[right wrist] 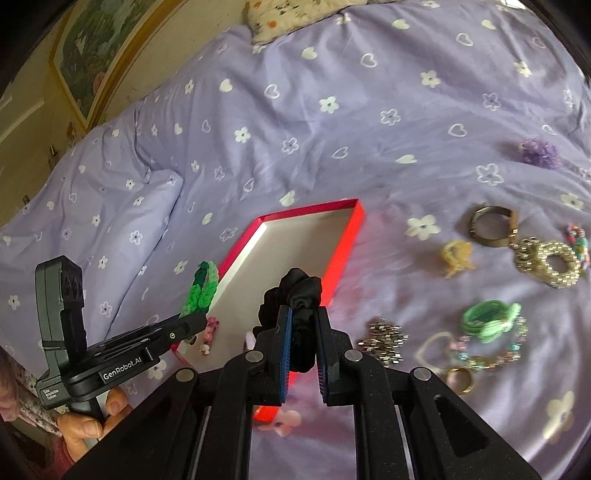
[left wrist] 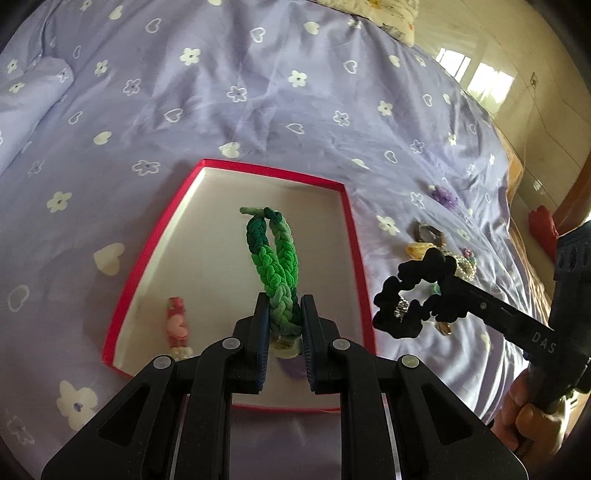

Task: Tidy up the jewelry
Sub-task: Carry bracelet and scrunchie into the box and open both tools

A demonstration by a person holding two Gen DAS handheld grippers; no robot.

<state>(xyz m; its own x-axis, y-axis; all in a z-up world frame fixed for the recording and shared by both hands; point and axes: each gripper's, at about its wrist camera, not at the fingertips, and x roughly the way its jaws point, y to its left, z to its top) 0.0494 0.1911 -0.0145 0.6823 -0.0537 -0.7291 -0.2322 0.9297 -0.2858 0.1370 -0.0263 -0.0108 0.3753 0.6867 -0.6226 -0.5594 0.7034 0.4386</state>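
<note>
My left gripper [left wrist: 283, 314] is shut on a green braided hair band [left wrist: 275, 258] and holds it above the red box [left wrist: 155, 236], which has a pale inside. A pink clip [left wrist: 176, 326] lies in the box near its front left. My right gripper [right wrist: 303, 328] is shut on a black scrunchie [right wrist: 295, 295] and holds it over the box's right edge [right wrist: 343, 243]. In the left wrist view the black scrunchie [left wrist: 410, 295] hangs to the right of the box, with a sparkly charm on it.
Several loose pieces lie on the lilac flowered bedspread [right wrist: 332, 110] right of the box: a purple scrunchie [right wrist: 539, 151], a metal bangle [right wrist: 493, 225], a beaded band [right wrist: 550, 262], a green band [right wrist: 487, 315], a sparkly clip [right wrist: 384, 339]. A pillow [right wrist: 295, 14] lies at the far end.
</note>
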